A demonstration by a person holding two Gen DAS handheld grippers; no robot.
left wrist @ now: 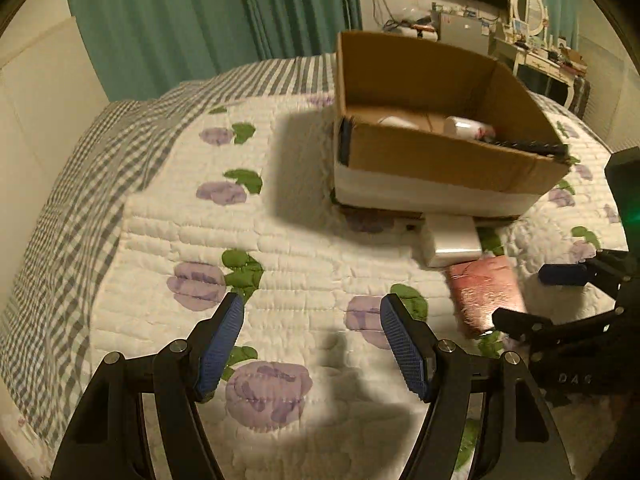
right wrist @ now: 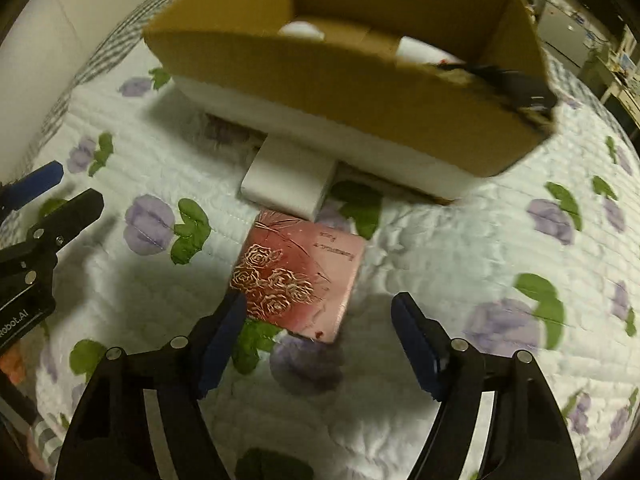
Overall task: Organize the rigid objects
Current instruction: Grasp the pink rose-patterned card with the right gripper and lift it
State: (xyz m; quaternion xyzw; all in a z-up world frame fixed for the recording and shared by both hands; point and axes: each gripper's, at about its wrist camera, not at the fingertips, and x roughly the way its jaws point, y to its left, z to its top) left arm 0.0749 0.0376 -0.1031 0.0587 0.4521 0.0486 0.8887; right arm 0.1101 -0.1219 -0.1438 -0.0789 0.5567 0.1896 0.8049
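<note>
- Right claw (right wrist: pixel 318 344): jaws wide apart, empty, low over the bed quilt (right wrist: pixel 460 248), pink box (right wrist: pixel 300 276) lying just ahead of the tips, between their lines.
- Left claw (left wrist: pixel 312 344): jaws also wide apart, empty, over bare quilt, well left of the pink box (left wrist: pixel 486 292).
- Pink box: flat on the quilt, rose-embossed face up, tilted slightly vs. the claw axis; far corner touching or nearly touching the white box (right wrist: pixel 290 178).
- White box: flat too, tucked against the foot of the cardboard box (right wrist: pixel 352 92); can't tell if partly under it.
- Cardboard box: open top, already holding 2 white items + sth dark at the right corner; likely the drop-off.
- Step in hand, prob.: grab pink box w/ right claw.
- To do it well: rotate wrist to square the pads w/ the 2 long sides, push fwd til pads (right wrist: pixel 416 344) straddle the mid-length, dip tips into the soft quilt to get under the thin edge.
- Close firmly: glossy face may slip.
- Lift straight up before moving over the wall, avoid nudging the white box.
- Keep left claw clear to the side.
</note>
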